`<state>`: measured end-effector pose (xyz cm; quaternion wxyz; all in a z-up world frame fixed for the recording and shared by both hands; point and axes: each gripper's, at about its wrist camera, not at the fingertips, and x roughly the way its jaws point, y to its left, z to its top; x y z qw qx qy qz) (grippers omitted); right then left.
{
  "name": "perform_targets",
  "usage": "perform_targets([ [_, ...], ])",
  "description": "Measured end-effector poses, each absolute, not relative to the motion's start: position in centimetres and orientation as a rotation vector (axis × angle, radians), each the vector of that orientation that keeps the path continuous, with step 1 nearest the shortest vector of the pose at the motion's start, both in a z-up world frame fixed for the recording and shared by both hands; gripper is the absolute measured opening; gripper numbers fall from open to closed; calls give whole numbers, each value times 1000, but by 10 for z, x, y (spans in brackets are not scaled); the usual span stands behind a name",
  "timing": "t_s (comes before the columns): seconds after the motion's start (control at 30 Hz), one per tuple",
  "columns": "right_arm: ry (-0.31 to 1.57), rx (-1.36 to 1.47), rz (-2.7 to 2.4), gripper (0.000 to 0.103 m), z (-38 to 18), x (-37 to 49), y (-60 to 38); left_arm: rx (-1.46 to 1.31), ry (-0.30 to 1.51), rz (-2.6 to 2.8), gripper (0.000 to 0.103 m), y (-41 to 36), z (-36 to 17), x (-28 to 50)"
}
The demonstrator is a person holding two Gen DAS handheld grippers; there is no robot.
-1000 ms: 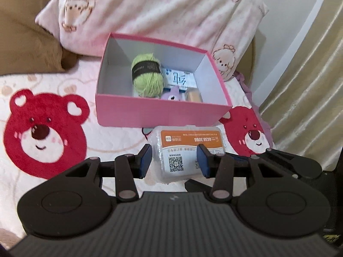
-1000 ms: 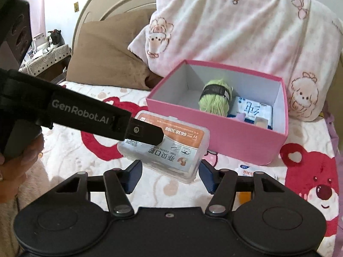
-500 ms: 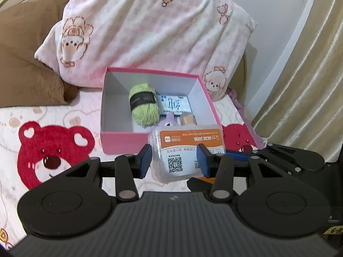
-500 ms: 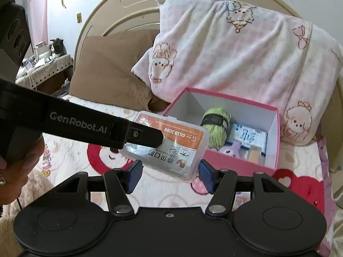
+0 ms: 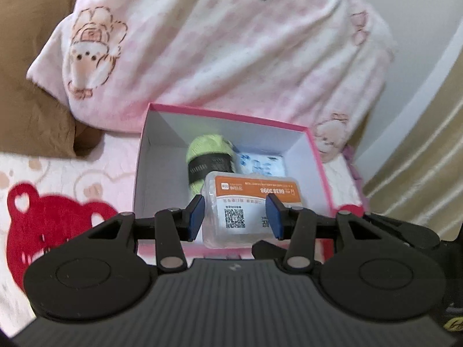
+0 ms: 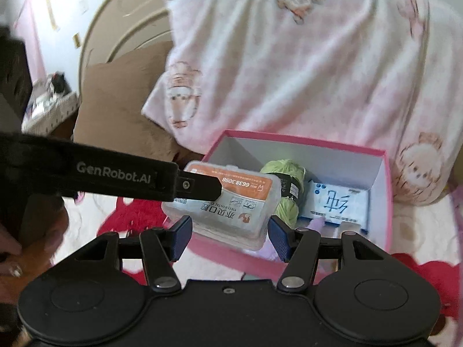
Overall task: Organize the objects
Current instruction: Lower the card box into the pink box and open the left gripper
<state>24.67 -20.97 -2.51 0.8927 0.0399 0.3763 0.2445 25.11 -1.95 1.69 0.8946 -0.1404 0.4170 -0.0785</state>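
My left gripper is shut on a clear plastic case with an orange label and holds it over the front of the open pink box. In the right wrist view the left gripper's finger lies across the case. The box holds a green yarn ball, a blue-white packet and a small purple thing. My right gripper is open and empty, just behind the held case.
A pink checked pillow leans behind the box and a brown pillow lies to the left. The bedspread has red bear faces. A curtain hangs at the right. A bedside table stands at the far left.
The left gripper has lifted the plastic case off the bedspread and carried it forward over the pink box. The right gripper has followed, still open.
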Motion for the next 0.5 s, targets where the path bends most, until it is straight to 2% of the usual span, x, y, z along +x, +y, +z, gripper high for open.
perform_targets([
  [0.17, 890, 187, 529, 63, -58, 291, -215, -303, 963, -123, 44, -14, -18, 292],
  [0.5, 1017, 306, 583, 60, -115, 326, -213, -208, 1038, -48, 44, -17, -63, 307],
])
